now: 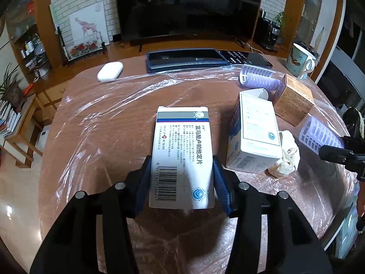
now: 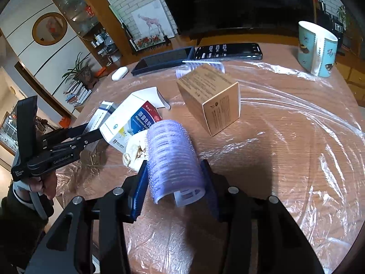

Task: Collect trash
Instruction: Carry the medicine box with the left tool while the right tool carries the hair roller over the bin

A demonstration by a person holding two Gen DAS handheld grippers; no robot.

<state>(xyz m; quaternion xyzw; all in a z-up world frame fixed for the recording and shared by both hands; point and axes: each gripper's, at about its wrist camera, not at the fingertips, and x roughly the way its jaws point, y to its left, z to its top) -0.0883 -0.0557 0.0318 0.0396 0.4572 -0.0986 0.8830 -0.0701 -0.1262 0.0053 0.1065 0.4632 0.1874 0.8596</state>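
- Left tool point(image 1: 182, 180) reaching in from the near edge of the desk point(image 1: 109, 123), level and pointing at the far edge, clamped on the near end of a white medicine box point(image 1: 182, 157), barcode end between the blue pads.
- Same left tool point(image 2: 75, 137) visible from the right wrist view at the left edge, fingers stretched toward the cluster of boxes, hand point(image 2: 45, 185) wrapped round the grip below.
- Right tool point(image 2: 174, 187) coming in low from the near edge, squeezed on a purple hair roller point(image 2: 173, 157), roller lying lengthwise between the pads.
- Crumpled tissue point(image 2: 134, 150) just beside the roller, touching the red-and-blue medicine box point(image 2: 134, 123).
- Brown carton point(image 2: 212, 100) further in, apart from the roller; second roller point(image 1: 257, 77) behind it.
- Mug point(image 2: 317, 48) at the far right corner, keyboard point(image 2: 173, 59) and white case point(image 2: 119, 73) along the far edge.
- Plenty of bare plastic sheet point(image 2: 296, 137) on the right side and in the middle left.
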